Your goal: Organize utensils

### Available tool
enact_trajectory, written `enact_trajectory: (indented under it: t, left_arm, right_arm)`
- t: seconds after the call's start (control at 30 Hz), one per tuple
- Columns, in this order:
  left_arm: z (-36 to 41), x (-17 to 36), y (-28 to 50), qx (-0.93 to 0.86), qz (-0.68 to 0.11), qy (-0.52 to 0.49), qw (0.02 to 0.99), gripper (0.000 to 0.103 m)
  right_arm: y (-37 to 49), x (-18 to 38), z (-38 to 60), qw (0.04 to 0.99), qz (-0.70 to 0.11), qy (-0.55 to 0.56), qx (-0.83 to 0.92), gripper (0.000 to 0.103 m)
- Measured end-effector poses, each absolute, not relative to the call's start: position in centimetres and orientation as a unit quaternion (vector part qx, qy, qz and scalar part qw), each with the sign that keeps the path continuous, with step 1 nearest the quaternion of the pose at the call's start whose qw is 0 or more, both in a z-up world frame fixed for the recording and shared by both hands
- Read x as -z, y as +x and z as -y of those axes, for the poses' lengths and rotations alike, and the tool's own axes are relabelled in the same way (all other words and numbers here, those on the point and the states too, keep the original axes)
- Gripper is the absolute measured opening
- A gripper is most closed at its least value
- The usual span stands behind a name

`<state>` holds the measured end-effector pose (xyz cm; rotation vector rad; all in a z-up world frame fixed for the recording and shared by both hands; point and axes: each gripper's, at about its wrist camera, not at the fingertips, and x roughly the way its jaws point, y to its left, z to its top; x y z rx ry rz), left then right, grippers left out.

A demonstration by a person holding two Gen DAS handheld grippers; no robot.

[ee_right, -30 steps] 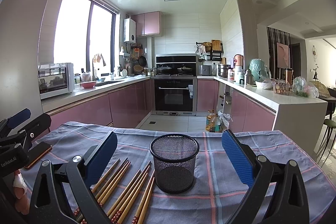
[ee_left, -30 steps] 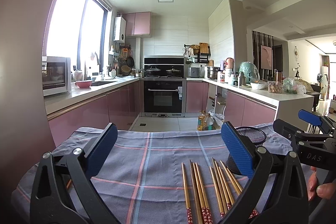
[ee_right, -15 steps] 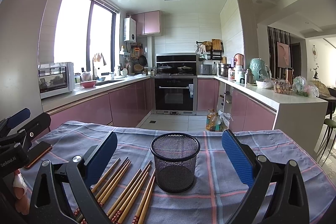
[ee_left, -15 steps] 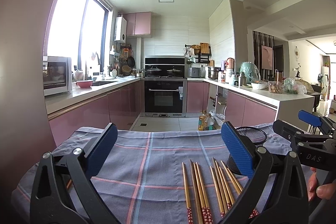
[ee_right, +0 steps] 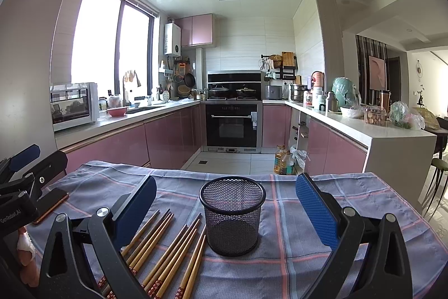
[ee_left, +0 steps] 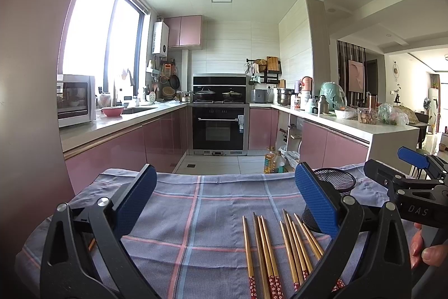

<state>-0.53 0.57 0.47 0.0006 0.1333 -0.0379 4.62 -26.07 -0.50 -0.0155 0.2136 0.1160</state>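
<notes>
Nothing looks sorted yet: the chopsticks (ee_right: 170, 248) all lie loose in a fanned row on the checked cloth (ee_right: 308, 215) covering the desk, just left of the black mesh holder (ee_right: 232, 217), which stands upright and, as far as its rim shows, empty. The left claw (ee_left: 224, 203) and the right claw (ee_right: 226, 209) both hover spread wide with nothing between their blue pads. Judging from this, every chopstick has yet to be lifted and dropped into the holder.
</notes>
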Motion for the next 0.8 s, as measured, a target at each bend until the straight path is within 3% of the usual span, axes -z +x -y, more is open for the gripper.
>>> enact_trajectory:
  t: [0.8]
  left_arm:
    - [-0.24, -0.20, -0.72, 0.019, -0.067, 0.001, 0.998, 0.097]
  right_arm:
    - [4.60, 0.58, 26.21, 0.993, -0.108, -0.007, -0.057, 0.096]
